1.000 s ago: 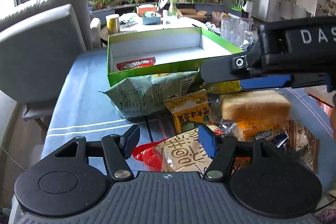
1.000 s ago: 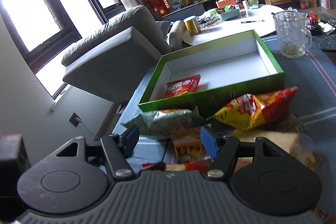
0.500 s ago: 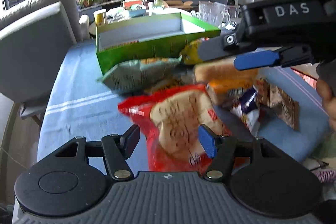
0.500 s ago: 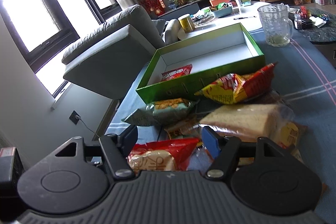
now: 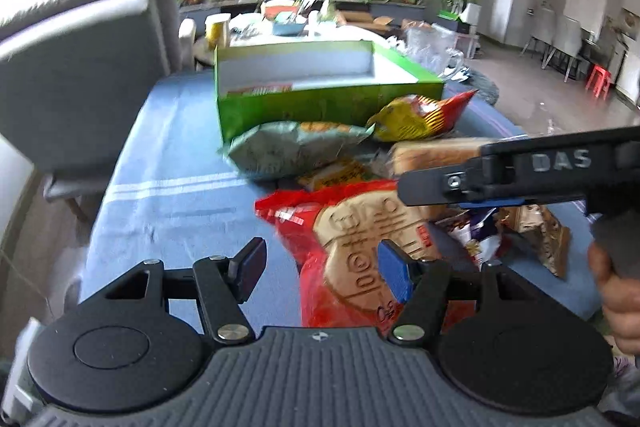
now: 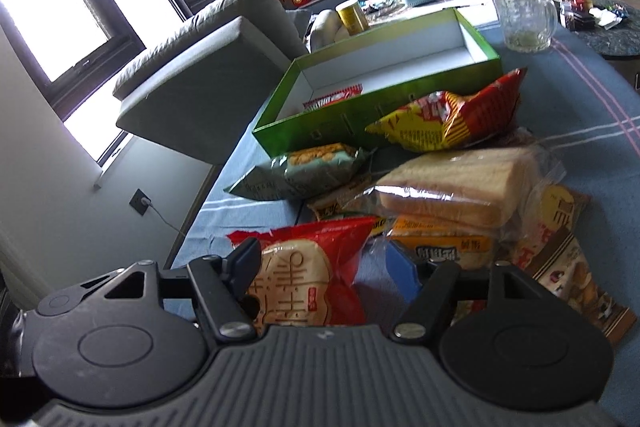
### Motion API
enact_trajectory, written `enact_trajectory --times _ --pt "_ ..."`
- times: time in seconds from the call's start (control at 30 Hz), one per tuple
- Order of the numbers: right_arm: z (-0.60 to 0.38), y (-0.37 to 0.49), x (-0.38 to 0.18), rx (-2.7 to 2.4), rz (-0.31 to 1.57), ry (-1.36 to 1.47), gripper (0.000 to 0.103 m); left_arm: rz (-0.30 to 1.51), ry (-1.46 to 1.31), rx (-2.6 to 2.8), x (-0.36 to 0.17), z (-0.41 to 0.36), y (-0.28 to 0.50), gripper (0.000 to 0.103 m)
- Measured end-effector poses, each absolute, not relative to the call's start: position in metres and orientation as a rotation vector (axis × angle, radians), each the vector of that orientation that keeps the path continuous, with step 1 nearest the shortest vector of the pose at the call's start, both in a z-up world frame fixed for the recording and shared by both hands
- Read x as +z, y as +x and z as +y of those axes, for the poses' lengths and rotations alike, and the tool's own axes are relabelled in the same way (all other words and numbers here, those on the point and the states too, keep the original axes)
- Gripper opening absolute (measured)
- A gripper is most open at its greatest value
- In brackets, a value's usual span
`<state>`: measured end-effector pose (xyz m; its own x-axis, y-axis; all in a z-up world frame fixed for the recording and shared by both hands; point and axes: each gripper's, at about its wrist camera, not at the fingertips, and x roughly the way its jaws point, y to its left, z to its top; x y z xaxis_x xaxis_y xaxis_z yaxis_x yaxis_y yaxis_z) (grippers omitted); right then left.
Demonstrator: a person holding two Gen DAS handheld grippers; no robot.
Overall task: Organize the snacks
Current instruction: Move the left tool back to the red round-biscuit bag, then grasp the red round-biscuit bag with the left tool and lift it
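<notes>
Left wrist view: the left gripper (image 5: 322,269) hovers with its jaws partly apart and empty over the near end of a red rice-cracker bag (image 5: 360,247), which lies on the blue tablecloth (image 5: 168,195) with its long axis running from near to far, just ahead of the blue pads. The right gripper (image 6: 324,267) is also parted and grips nothing; the same red bag (image 6: 308,275) sits between its fingers, nearer the left one, though no pad visibly presses on it. By this reading both grippers are close, the right one closer. Behind the bag lies the pile: one grey-green chip bag (image 6: 300,171), one yellow-and-red chip bag (image 6: 448,115), one wrapped sliced loaf (image 6: 452,183), one orange packet (image 6: 440,247) under it, one brown pouch (image 6: 568,255) at right. Farther off stands one green box (image 6: 360,123), open, holding one small red packet (image 6: 332,97). One glass mug (image 6: 520,13) stands at far right.
</notes>
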<state>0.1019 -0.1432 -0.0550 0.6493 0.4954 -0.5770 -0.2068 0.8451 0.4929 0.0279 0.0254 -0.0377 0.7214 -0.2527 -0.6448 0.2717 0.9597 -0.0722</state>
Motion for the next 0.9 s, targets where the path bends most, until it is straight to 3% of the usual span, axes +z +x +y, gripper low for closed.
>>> enact_trajectory --times 0.4,0.9 --pt "-0.134 0.103 -0.070 0.420 0.836 0.396 0.102 0.746 -0.025 -0.302 -0.056 0.032 0.035 0.067" --pt "-0.132 0.106 -0.082 0.403 0.874 0.383 0.102 0.730 0.034 -0.286 -0.049 0.030 0.029 0.067"
